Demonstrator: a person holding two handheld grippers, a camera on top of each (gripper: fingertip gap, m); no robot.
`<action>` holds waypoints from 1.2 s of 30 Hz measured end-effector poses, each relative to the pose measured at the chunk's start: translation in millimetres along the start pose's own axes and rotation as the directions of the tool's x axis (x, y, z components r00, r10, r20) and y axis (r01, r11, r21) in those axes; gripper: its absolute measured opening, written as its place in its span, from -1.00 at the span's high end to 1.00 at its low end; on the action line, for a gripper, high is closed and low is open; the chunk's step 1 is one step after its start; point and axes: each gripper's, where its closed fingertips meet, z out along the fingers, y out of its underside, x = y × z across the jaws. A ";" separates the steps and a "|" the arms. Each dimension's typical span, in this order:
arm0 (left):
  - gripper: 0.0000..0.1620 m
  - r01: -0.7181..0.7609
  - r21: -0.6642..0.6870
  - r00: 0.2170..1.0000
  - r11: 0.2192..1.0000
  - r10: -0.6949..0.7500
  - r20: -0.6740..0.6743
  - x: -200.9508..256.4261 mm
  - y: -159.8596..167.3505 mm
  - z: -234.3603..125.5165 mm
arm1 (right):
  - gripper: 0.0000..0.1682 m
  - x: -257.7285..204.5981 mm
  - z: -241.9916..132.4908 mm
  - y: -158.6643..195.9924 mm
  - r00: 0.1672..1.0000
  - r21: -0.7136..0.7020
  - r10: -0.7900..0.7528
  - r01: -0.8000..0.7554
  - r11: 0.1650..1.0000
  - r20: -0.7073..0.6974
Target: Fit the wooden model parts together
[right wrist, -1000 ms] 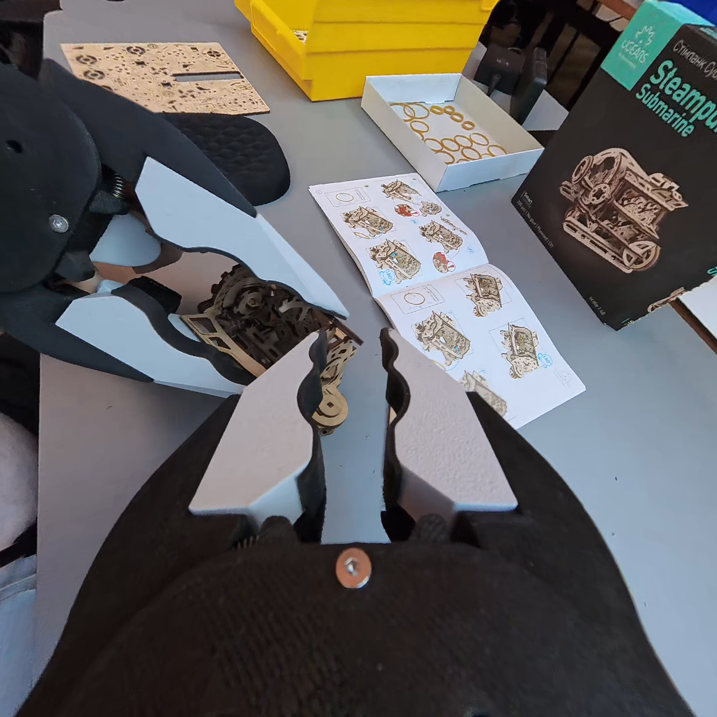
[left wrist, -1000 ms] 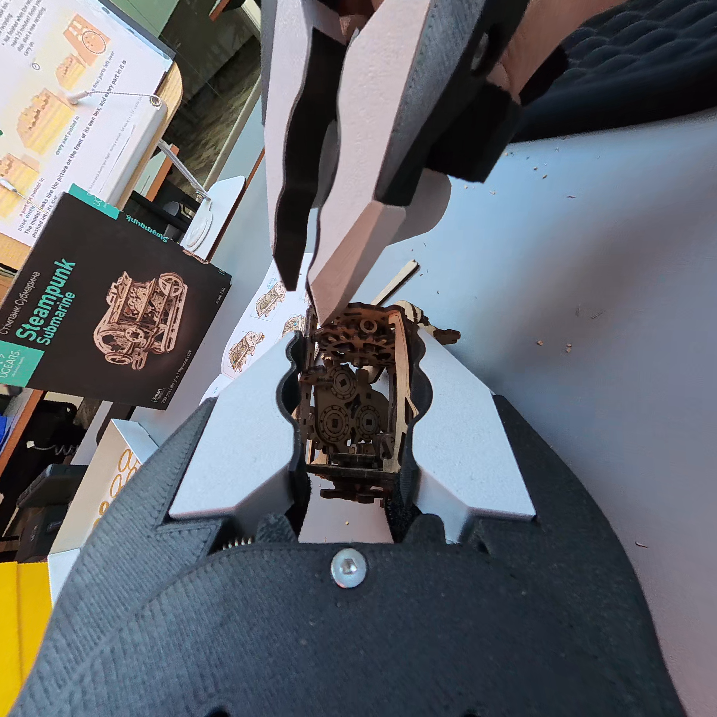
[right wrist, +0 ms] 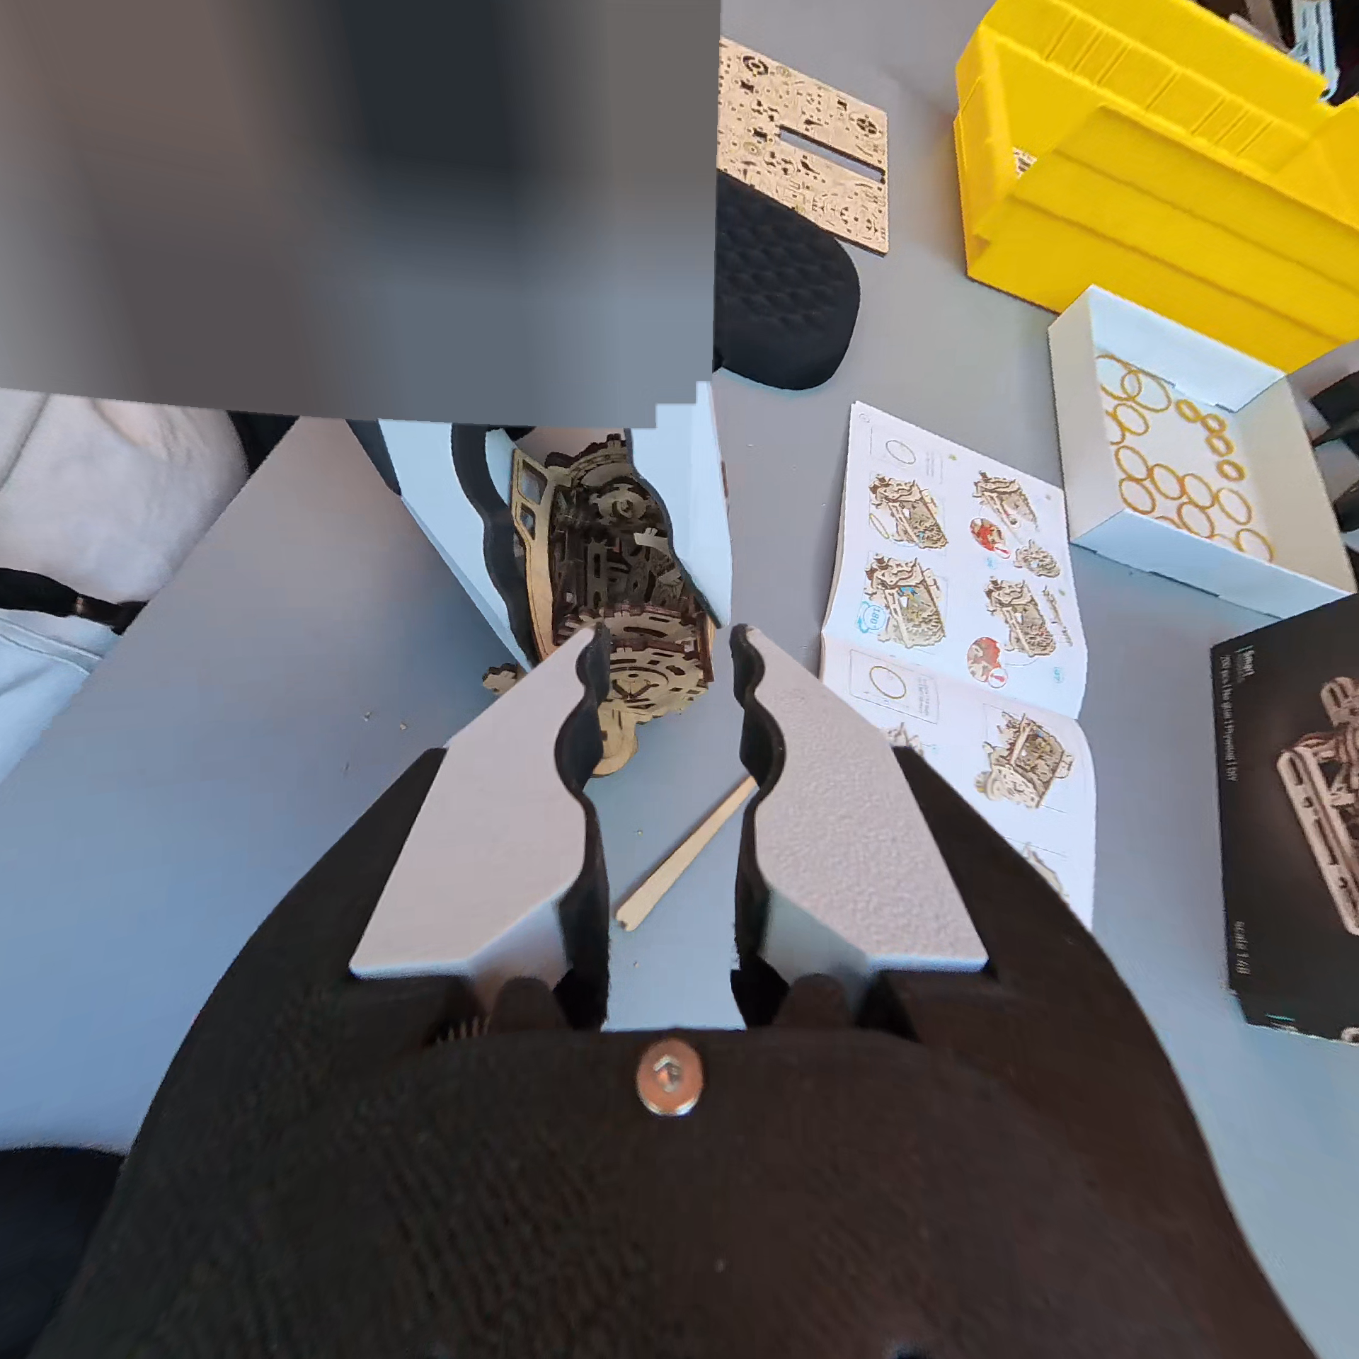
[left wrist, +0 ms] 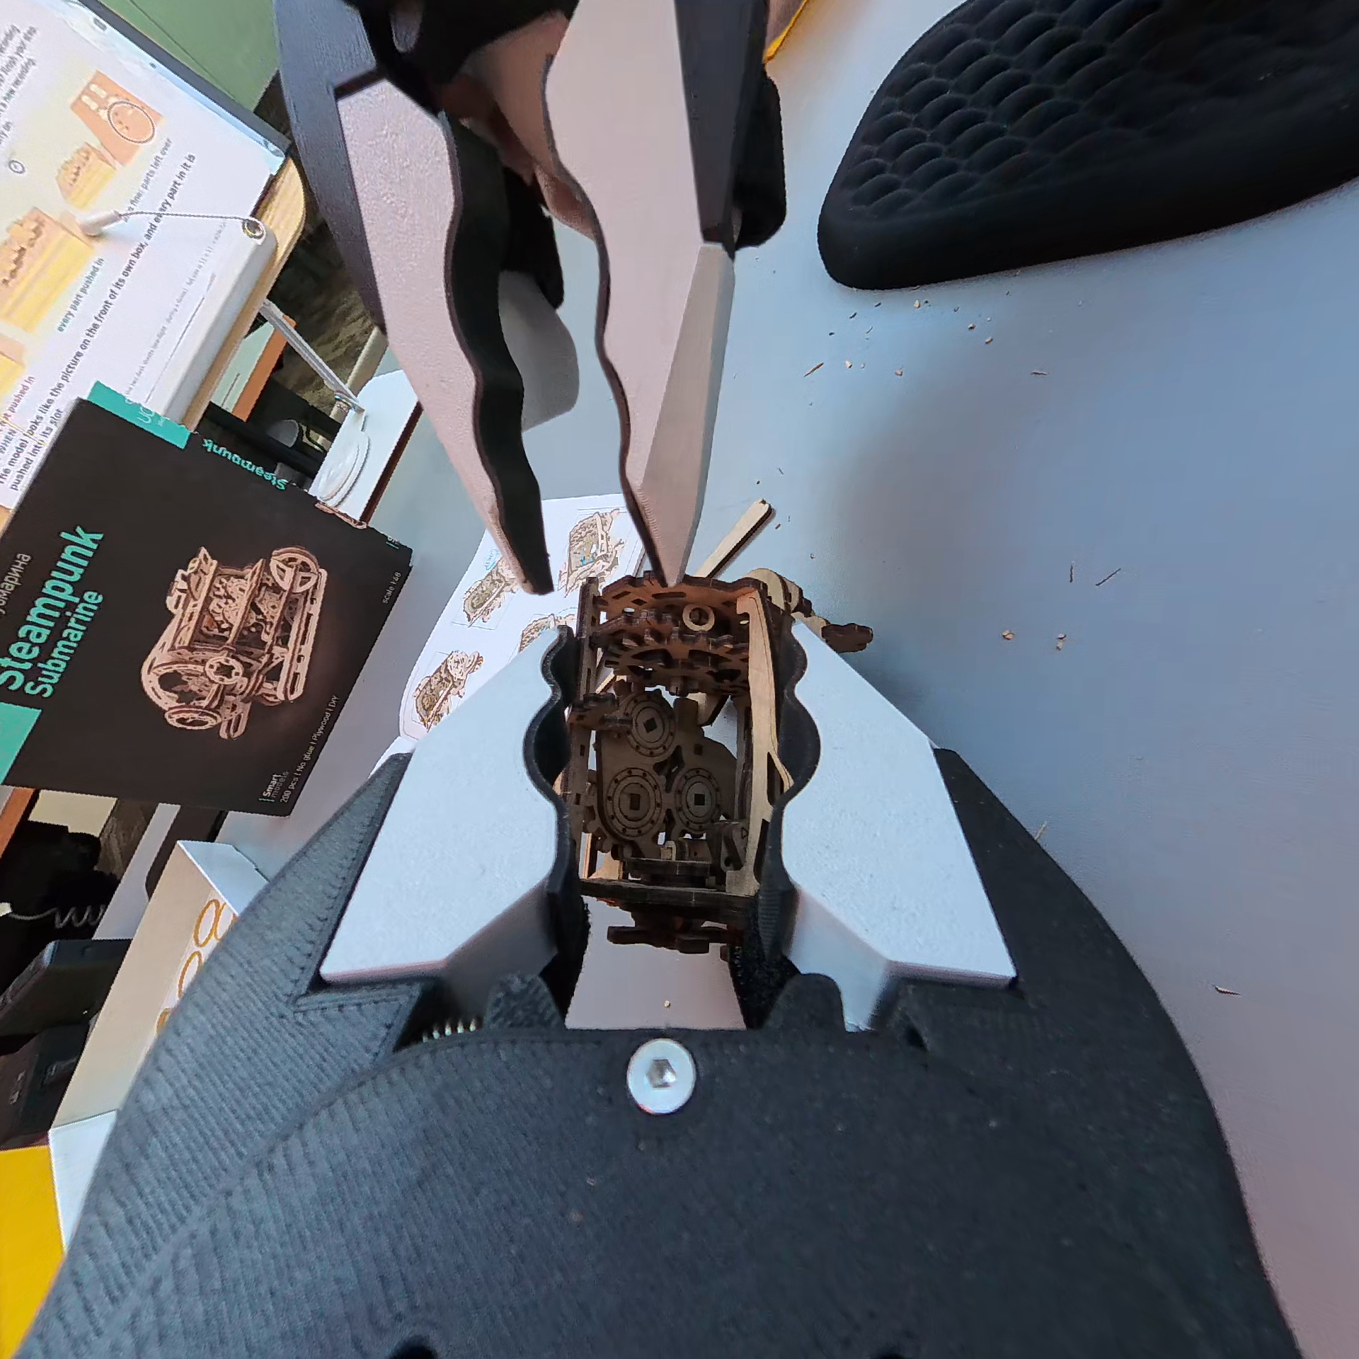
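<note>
desk (right wrist: 220, 772) grey | yellow bin (right wrist: 1147, 169) at far right corner | left gripper (left wrist: 673, 647) pinching wooden model (left wrist: 676, 743), near desk's middle | right gripper (right wrist: 665, 640) spread, empty, one tip at model's top | wooden stick (right wrist: 684, 857) loose beside model

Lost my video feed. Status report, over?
Left gripper shut on model. Right gripper open, empty, one tip at model's far end. Loose stick on table below right gripper. Nothing blocking.
</note>
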 end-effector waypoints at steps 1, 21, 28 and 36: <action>0.33 -0.001 0.000 1.000 1.000 0.001 0.000 0.1 -0.1 0.0 | 0.59 -0.2 0.4 0.8 1.000 0.008 0.024 -0.024 1.000 0.015; 0.34 -0.001 0.008 1.000 1.000 0.001 0.001 -0.5 0.0 0.0 | 0.62 -4.8 7.3 5.4 0.989 0.042 0.104 -0.109 0.993 0.103; 0.35 -0.004 0.014 1.000 1.000 0.004 0.008 -0.7 -0.4 -0.3 | 0.62 -4.6 6.9 5.4 0.986 0.079 0.120 -0.129 0.988 0.116; 0.35 -0.009 0.015 1.000 1.000 0.008 0.007 -0.4 -0.5 -0.3 | 0.63 -4.8 6.6 5.1 0.992 0.087 0.081 -0.090 0.992 0.094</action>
